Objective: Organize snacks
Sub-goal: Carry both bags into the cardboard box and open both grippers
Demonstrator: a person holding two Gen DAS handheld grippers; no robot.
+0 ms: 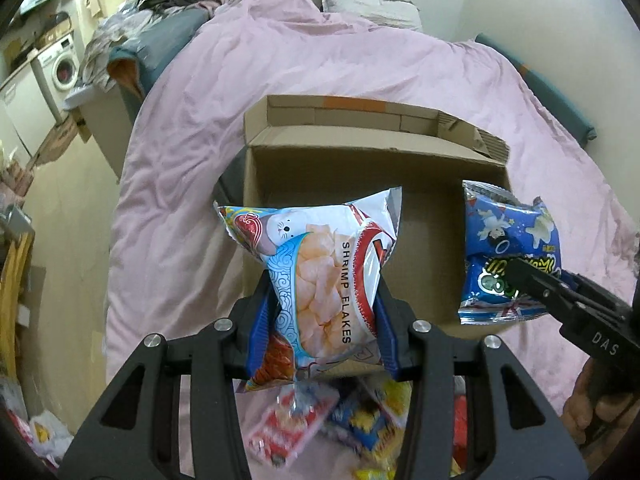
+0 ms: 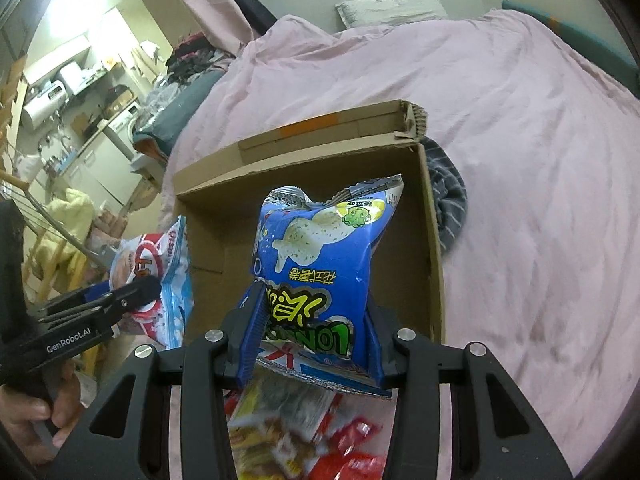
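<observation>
A white and blue bag of shrimp flakes (image 1: 316, 264) is pinched between the blue pads of my left gripper (image 1: 320, 308), hanging over the near left part of an open cardboard box (image 1: 360, 148). My right gripper (image 2: 316, 320) is shut on a blue snack bag (image 2: 320, 248) over the box's near side (image 2: 434, 240). In the left wrist view the right gripper (image 1: 532, 284) and its blue bag (image 1: 508, 240) sit at the box's right edge. In the right wrist view the left gripper (image 2: 136, 296) and the shrimp flakes bag (image 2: 160, 256) are at the box's left wall. The visible part of the box floor is bare.
The box rests on a bed with a pink duvet (image 1: 320, 60). Several loose snack packets (image 1: 340, 420) lie blurred in front of the box. A grey striped cloth (image 2: 448, 200) lies by the box's right wall. A pillow (image 1: 368, 4) and a washing machine (image 1: 64, 66) are farther off.
</observation>
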